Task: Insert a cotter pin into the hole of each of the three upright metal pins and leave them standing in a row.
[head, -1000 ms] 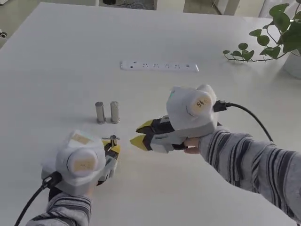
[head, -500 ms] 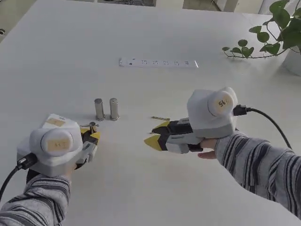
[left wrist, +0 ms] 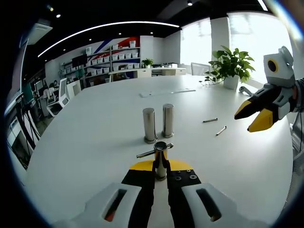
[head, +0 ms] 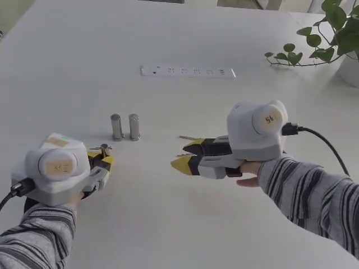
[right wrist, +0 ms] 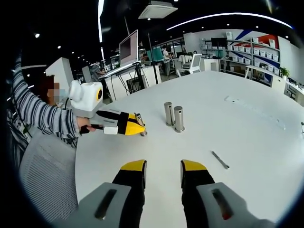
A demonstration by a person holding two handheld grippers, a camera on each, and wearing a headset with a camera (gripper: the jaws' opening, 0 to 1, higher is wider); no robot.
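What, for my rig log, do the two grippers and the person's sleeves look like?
Left claw and right claw: black jaws with yellow tips on bulky grey-white bodies, each topped by a round cap with a pale orange label. A black cable leaves each body. The sleeves are striped, grey and dark.

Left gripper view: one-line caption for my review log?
Left gripper clamps a metal pin with a cotter pin through it, near two standing pins; two loose cotter pins lie nearby.
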